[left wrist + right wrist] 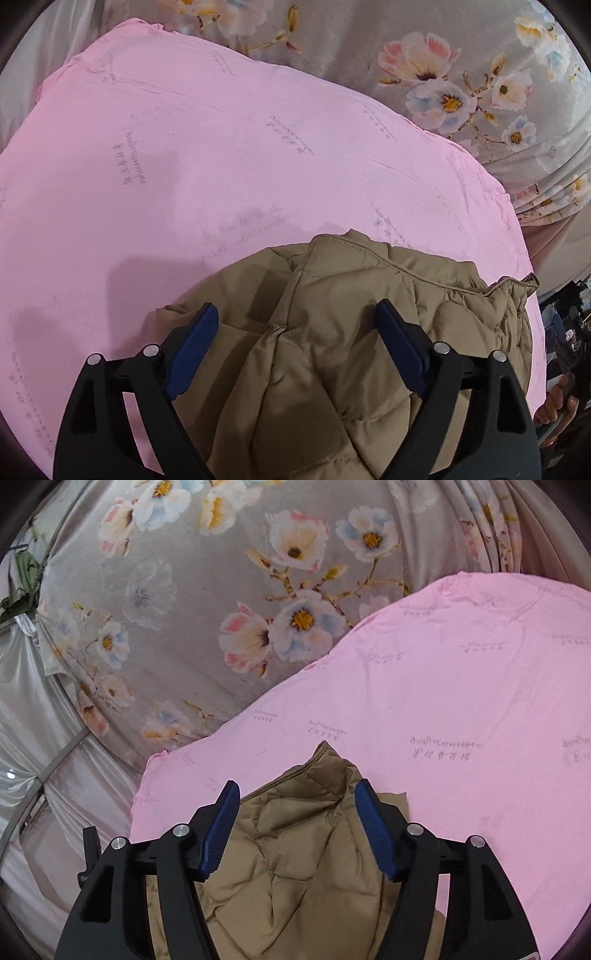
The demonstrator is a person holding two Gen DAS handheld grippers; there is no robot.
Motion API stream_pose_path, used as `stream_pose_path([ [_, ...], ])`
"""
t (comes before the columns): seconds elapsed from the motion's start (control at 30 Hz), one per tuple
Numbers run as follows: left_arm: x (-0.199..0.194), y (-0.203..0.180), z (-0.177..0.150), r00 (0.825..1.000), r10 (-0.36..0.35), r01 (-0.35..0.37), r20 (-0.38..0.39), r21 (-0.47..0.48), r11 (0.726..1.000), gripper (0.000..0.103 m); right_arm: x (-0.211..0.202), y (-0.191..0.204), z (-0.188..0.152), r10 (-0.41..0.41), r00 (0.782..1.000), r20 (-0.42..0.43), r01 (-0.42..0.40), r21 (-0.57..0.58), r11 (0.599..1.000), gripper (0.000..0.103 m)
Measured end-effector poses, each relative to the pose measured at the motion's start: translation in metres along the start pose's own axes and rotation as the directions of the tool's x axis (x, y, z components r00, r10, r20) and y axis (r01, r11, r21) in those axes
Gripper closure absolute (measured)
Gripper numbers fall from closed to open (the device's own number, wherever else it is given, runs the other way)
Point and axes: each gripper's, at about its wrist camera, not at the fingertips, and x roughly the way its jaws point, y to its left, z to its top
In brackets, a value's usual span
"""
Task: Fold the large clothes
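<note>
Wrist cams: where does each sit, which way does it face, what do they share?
Left wrist: on the left tongs, facing down onto the tan quilted jacket on the pink sheet; open tongs and a hand show.
Right wrist: on the right tongs, facing jacket, sheet, floral fabric; open tongs show.
Shared: jacket, sheet, floral fabric.

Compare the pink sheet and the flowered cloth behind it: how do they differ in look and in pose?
The pink sheet is plain pink with faint printed script; the flowered cloth is grey with large blossoms. The pink sheet lies spread flat under the tan quilted jacket; the flowered cloth rises behind it, with folds at one side. Both are soft fabric.
</note>
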Motion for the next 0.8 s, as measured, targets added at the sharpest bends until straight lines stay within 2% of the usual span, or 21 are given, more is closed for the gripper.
stream_pose_path([
  [0.03, 0.002, -0.002, 0.0, 1.0, -0.024, 0.024, -0.004, 0.008, 1.0, 0.038, -0.002, 0.005, 0.001, -0.028, 1.0, -0.001, 0.028, -0.043, 0.999, 0.032],
  [0.07, 0.004, -0.005, -0.001, 0.999, -0.052, 0.052, -0.013, 0.014, 0.999, 0.061, 0.0, 0.008, 0.001, -0.058, 0.998, -0.006, 0.057, -0.088, 0.994, 0.031],
  [0.1, 0.005, -0.008, -0.002, 0.998, -0.058, 0.059, -0.018, 0.02, 0.998, 0.071, 0.006, 0.013, 0.0, -0.101, 0.995, -0.017, 0.097, -0.146, 0.985, 0.031],
  [0.2, -0.003, -0.016, -0.002, 0.999, -0.034, 0.033, 0.035, 0.043, 0.999, 0.086, 0.041, 0.018, -0.003, -0.18, 0.981, -0.069, 0.158, -0.252, 0.955, 0.031],
  [0.3, -0.017, -0.02, 0.003, 0.996, -0.041, 0.037, 0.083, 0.042, 0.998, 0.091, 0.086, 0.019, -0.001, -0.243, 0.966, -0.093, 0.204, -0.307, 0.929, 0.031],
  [0.37, -0.027, -0.024, 0.007, 0.992, -0.036, 0.03, 0.119, 0.051, 0.998, 0.093, 0.112, 0.016, 0.002, -0.285, 0.951, -0.123, 0.237, -0.306, 0.922, 0.031],
  [0.4, -0.031, -0.025, 0.008, 0.991, -0.031, 0.024, 0.133, 0.056, 0.998, 0.093, 0.123, 0.013, 0.002, -0.291, 0.945, -0.152, 0.239, -0.292, 0.926, 0.042],
  [0.43, -0.037, -0.028, 0.011, 0.988, -0.021, 0.012, 0.152, 0.064, 0.998, 0.093, 0.135, 0.011, 0.003, -0.282, 0.939, -0.195, 0.226, -0.266, 0.937, 0.06],
  [0.47, -0.042, -0.03, 0.013, 0.986, -0.015, 0.003, 0.168, 0.069, 0.998, 0.094, 0.142, 0.01, 0.002, -0.266, 0.936, -0.23, 0.208, -0.25, 0.946, 0.103],
  [0.5, -0.045, -0.033, 0.015, 0.983, -0.008, -0.006, 0.182, 0.076, 0.997, 0.094, 0.147, 0.011, 0.003, -0.256, 0.933, -0.254, 0.199, -0.231, 0.952, 0.101],
  [0.53, -0.05, -0.035, 0.017, 0.98, -0.005, -0.012, 0.201, 0.083, 0.996, 0.094, 0.143, 0.014, 0.006, -0.241, 0.942, -0.232, 0.193, -0.213, 0.958, 0.101],
  [0.6, -0.057, -0.039, 0.022, 0.972, 0.01, -0.034, 0.235, 0.095, 0.995, 0.094, 0.122, 0.024, 0.016, -0.18, 0.974, -0.135, 0.157, -0.169, 0.973, 0.101],
  [0.63, -0.058, -0.041, 0.025, 0.967, 0.024, -0.051, 0.252, 0.101, 0.994, 0.094, 0.111, 0.029, 0.023, -0.164, 0.982, -0.09, 0.148, -0.157, 0.976, 0.101],
  [0.7, -0.05, -0.043, 0.031, 0.961, 0.059, -0.09, 0.271, 0.104, 0.991, 0.094, 0.1, 0.037, 0.034, -0.149, 0.988, -0.037, 0.143, -0.141, 0.98, 0.102],
  [0.8, -0.016, -0.044, 0.038, 0.956, 0.153, -0.183, 0.249, 0.103, 0.978, 0.094, 0.114, 0.042, 0.034, -0.205, 0.977, -0.053, 0.19, -0.206, 0.96, 0.102],
])
